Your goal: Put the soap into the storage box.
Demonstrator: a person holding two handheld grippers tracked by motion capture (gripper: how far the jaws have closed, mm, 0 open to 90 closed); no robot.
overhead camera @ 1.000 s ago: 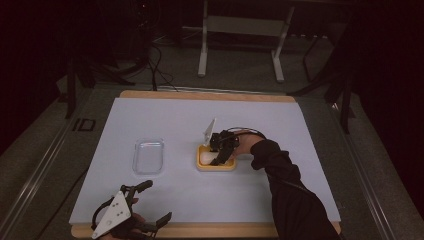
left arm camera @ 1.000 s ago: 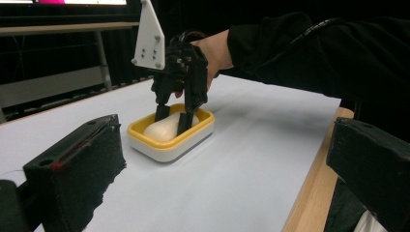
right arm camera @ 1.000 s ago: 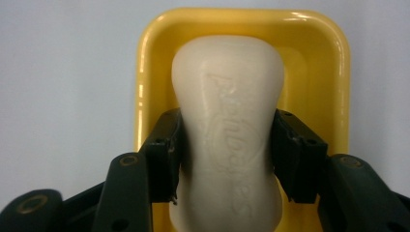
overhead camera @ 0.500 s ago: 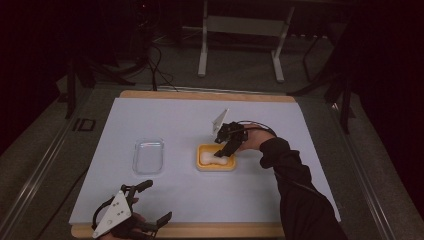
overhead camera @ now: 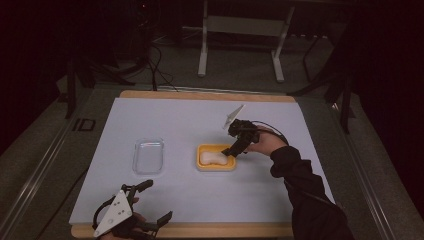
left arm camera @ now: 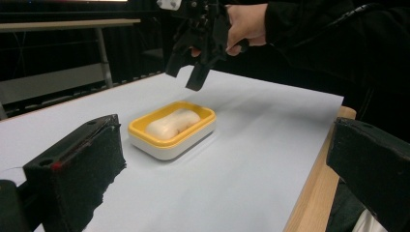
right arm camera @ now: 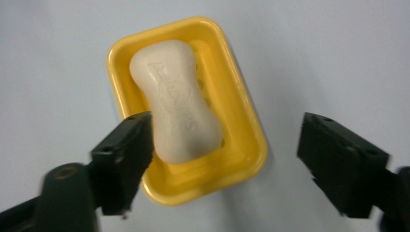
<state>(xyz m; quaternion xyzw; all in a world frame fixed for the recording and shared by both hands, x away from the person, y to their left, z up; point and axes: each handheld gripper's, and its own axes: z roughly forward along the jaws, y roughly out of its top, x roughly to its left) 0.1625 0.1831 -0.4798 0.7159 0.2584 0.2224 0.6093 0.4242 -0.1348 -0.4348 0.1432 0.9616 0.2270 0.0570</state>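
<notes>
Soap in dish, right hand-held gripper [overhead camera: 233,150] clear above it.
White soap bar [right arm camera: 175,107], embossed lettering unreadable, lies in yellow soap dish [right arm camera: 246,130] mid-surface [overhead camera: 280,190]. Jaws just opened wide, nothing between; soap below. Left hand-held gripper [overhead camera: 150,202] open, near edge, well apart.

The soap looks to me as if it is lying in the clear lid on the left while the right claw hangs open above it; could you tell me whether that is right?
Not quite: the soap lies in the yellow dish, not the clear lid, which sits apart to the dish's left. The right gripper view shows it plainly. The right claw does hang open above the soap, its jaws having just been opening with nothing between them.
</notes>
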